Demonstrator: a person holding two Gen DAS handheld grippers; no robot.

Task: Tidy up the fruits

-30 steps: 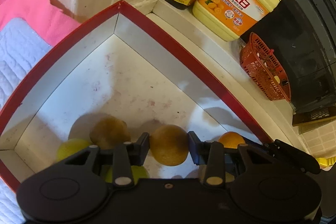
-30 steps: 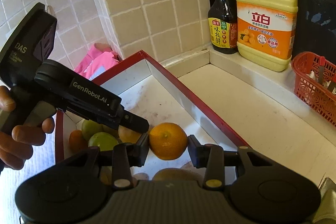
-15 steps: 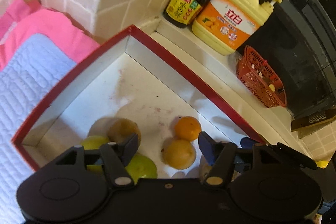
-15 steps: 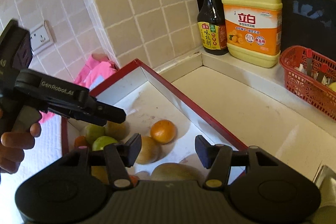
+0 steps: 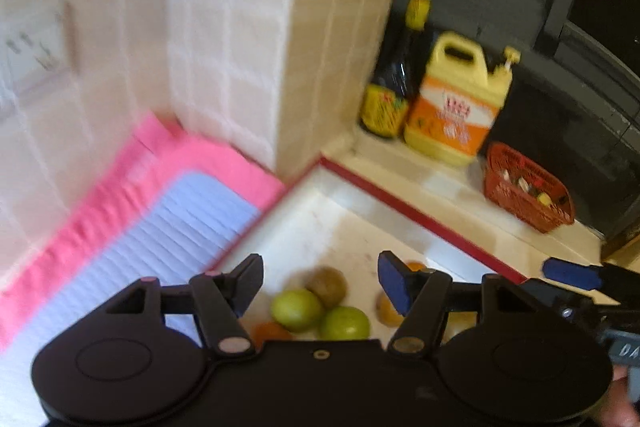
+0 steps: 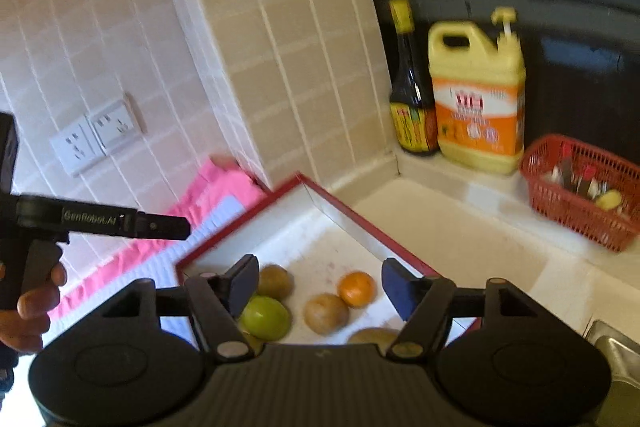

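Tiled wall (image 5: pixel 224 27) w/ a jutting corner backs the pale surface (image 5: pixel 452 187) in the left wrist view, pic blurred; pink cloth (image 5: pixel 132 187) w/ a bluish quilted pad (image 5: pixel 172 227) lies at left, just beside the red-rimmed tray (image 5: pixel 420 217); dark sauce bottle (image 5: pixel 394 79) and yellow detergent jug (image 5: pixel 460 99) stand side by side on the ledge at the back, red basket (image 5: pixel 524 187) to their right; left gripper (image 5: pixel 320 281) hangs above the tray, jaws apart, nothing between them; below lie the fruits: two green ones (image 5: pixel 297 309) touching, a brown one (image 5: pixel 327 285) just behind, orange ones partly hidden by the jaws; blue pad of the other gripper pokes in at right.

Right wrist view: same wall w/ two sockets (image 6: pixel 96 137); right gripper (image 6: pixel 320 285) sits over the tray (image 6: pixel 360 219), jaws have just been opening, now wide, empty; fruits rest on the tray floor: an orange (image 6: pixel 356 289), a brown fruit (image 6: pixel 326 313) just beside it, a green one (image 6: pixel 266 317) by the left jaw, another brown one (image 6: pixel 276 281) behind that; left gripper (image 6: pixel 176 227) shows side-on at left, held in a hand (image 6: pixel 32 303), above the cloth (image 6: pixel 224 187); bottle (image 6: pixel 410 87), jug (image 6: pixel 478 95), basket (image 6: pixel 580 187) at right rear.
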